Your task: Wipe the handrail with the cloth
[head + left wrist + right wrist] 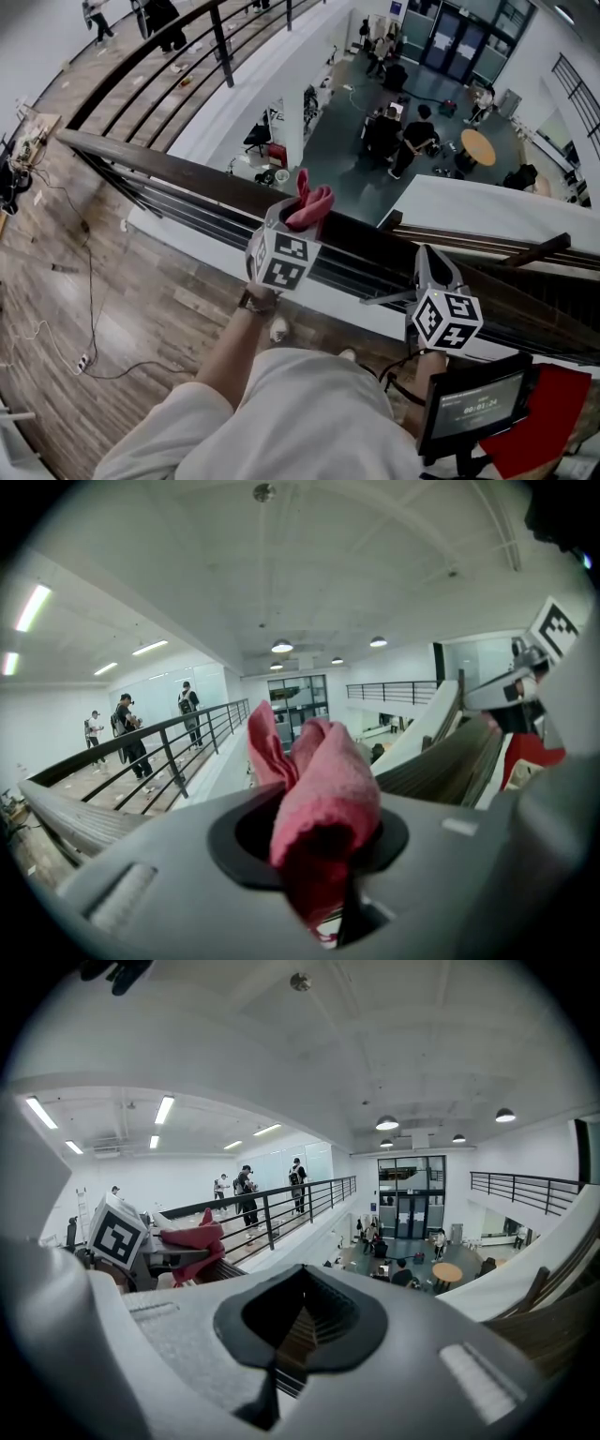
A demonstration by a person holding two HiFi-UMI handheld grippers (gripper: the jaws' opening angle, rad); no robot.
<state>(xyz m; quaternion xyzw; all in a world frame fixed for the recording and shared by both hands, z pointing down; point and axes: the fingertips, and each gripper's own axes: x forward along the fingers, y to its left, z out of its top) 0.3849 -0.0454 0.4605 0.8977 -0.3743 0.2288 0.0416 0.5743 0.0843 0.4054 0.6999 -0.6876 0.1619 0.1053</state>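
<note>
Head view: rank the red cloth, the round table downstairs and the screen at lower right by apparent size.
1. Screen, clearly largest, nearest the camera.
2. Cloth.
3. Round table, slightly smaller than the cloth; it lies far below.

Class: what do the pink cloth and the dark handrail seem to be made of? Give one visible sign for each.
The cloth looks like soft fabric, probably microfibre or terry: matt, with a fuzzy nap and limp folds. The handrail is likely stained wood: dark brown, with a dull sheen and lengthwise streaks. Coated metal cannot be ruled out.
</note>
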